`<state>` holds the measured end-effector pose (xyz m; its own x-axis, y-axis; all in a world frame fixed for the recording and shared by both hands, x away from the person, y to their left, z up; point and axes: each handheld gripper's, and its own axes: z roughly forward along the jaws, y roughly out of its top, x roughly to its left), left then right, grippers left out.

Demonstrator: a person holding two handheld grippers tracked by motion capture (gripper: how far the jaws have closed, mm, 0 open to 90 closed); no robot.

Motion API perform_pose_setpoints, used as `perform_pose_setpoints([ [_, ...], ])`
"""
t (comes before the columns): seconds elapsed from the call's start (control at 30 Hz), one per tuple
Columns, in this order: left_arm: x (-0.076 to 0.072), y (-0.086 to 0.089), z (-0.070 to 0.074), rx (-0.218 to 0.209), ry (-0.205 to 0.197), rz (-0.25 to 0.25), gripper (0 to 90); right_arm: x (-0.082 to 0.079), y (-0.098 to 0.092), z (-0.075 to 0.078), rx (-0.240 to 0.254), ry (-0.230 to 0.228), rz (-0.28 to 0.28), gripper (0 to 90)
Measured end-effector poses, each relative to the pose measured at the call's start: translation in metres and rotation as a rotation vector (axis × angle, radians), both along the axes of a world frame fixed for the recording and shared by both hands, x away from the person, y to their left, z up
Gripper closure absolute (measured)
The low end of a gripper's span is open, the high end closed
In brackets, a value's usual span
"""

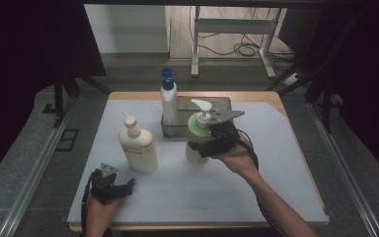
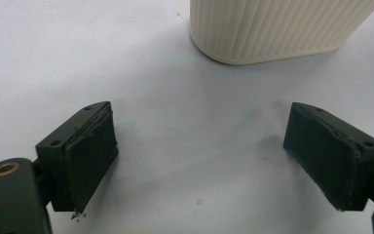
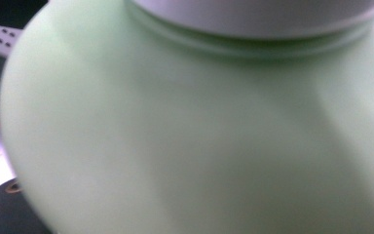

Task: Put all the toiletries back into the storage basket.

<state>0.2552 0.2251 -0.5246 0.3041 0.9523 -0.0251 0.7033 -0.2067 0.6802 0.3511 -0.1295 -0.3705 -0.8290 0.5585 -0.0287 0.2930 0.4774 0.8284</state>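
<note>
Green pump bottle [image 1: 197,136] stands upright at mid-table, just in front of the wire basket [image 1: 220,104]; we grip its body w/ the right gripper [image 1: 203,146], jaws set wide around it. Blue-capped bottle [image 1: 169,101] stands in the basket's left end. Cream bottle [image 1: 138,145] stands to the left, apart. Left gripper [image 2: 199,156] rests near the front edge on the table [image 1: 276,187], jaws wide, nothing between them.

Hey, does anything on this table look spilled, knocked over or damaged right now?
Nothing spilled or toppled. The cream ribbed bottle, the white bottle with a blue cap in the grey wire basket and the green pump bottle all stand upright. One flaw: the left hand-held gripper has frayed pads.
</note>
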Motion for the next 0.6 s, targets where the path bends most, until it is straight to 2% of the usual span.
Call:
perform_pose_setpoints([
  [0.6, 0.000, 0.000, 0.000, -0.002, 0.000, 0.000, 11.8, 0.030, 0.006, 0.018, 0.004, -0.020, -0.073, 11.9],
])
